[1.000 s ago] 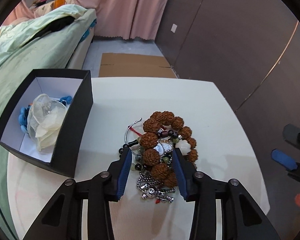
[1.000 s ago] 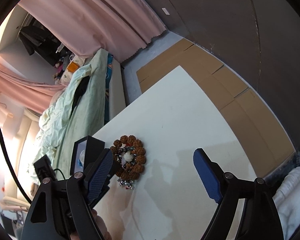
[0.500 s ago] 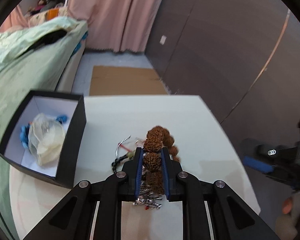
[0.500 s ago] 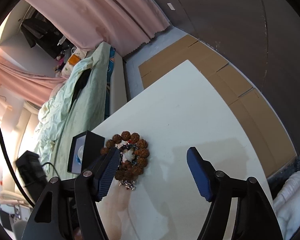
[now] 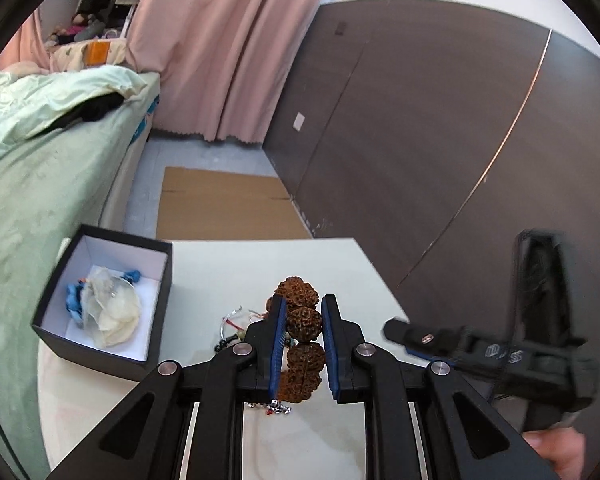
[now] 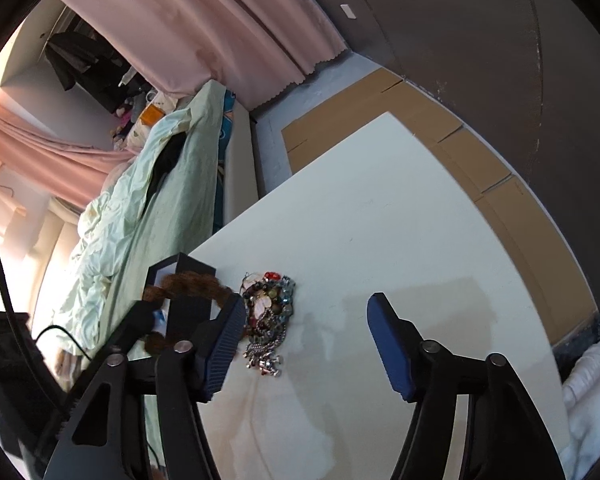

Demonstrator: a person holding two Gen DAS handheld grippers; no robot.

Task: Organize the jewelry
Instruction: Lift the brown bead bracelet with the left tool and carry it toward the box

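My left gripper is shut on a bracelet of big brown knobbly beads, lifted off the white table. In the right wrist view the same brown bead bracelet hangs blurred in front of the black box. A heap of small jewelry, with chains, beads and a red piece, lies on the table. My right gripper hovers just right of that heap, its jaws closing with nothing between them. The black box stands left, holding blue beads and a clear pouch.
A bed with a pale green quilt runs along the table's left side. Flattened cardboard lies on the floor beyond the table. Dark wall panels stand to the right. A person's fingers hold the right gripper's handle.
My left gripper shut on the brown bead bracelet and rose with it off the heap. The right gripper's jaws narrowed and it stayed near the remaining jewelry.
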